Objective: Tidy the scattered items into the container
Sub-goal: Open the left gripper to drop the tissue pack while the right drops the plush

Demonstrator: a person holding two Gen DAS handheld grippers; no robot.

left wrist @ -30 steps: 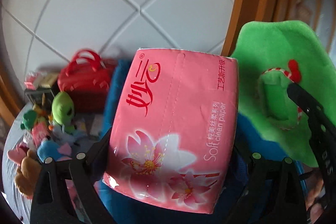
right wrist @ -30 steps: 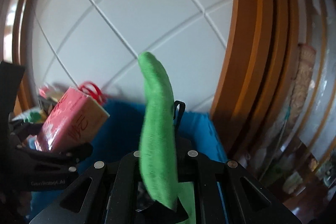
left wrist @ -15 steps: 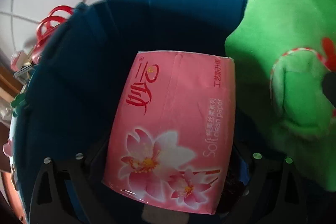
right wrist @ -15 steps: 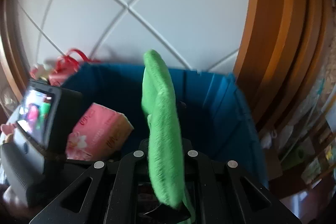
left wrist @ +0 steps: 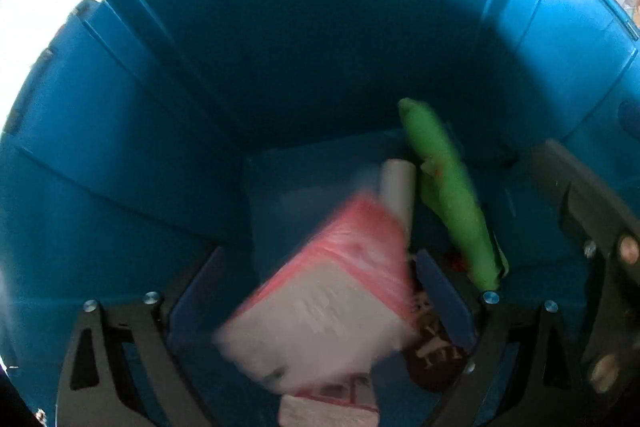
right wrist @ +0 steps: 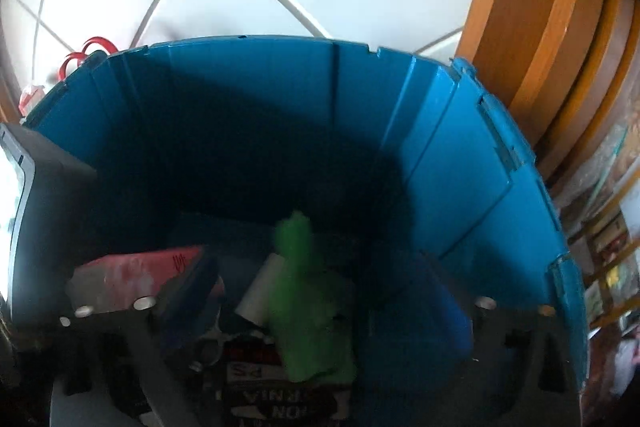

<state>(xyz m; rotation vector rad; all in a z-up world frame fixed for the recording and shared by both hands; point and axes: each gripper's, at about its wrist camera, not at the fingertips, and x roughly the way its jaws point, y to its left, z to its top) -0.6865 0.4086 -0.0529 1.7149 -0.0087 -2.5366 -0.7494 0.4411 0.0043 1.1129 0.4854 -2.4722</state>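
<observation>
Blue plastic bin [left wrist: 280,39]: deep ribbed container, both tongs aimed down into it.
Left tongs [left wrist: 316,291]: jaws spread wide, holding nothing; blurred pink plastic-wrapped tissue pack [left wrist: 332,291] between them, looks loose and dropping toward the bin floor.
Right tongs [right wrist: 316,307]: jaws apart, nothing gripped; flat green plush toy [right wrist: 308,291] blurred between them, apparently free.
In bin: white roll [left wrist: 396,187] beside the pack, green plush leaning near the bin's right wall, dark printed item [left wrist: 430,351] underneath.
Outside bin: red-handled bag [right wrist: 90,53] behind the bin's left rim.
Progress: these two items judged delivered; whatever sits outside the bin remains, count not visible.
</observation>
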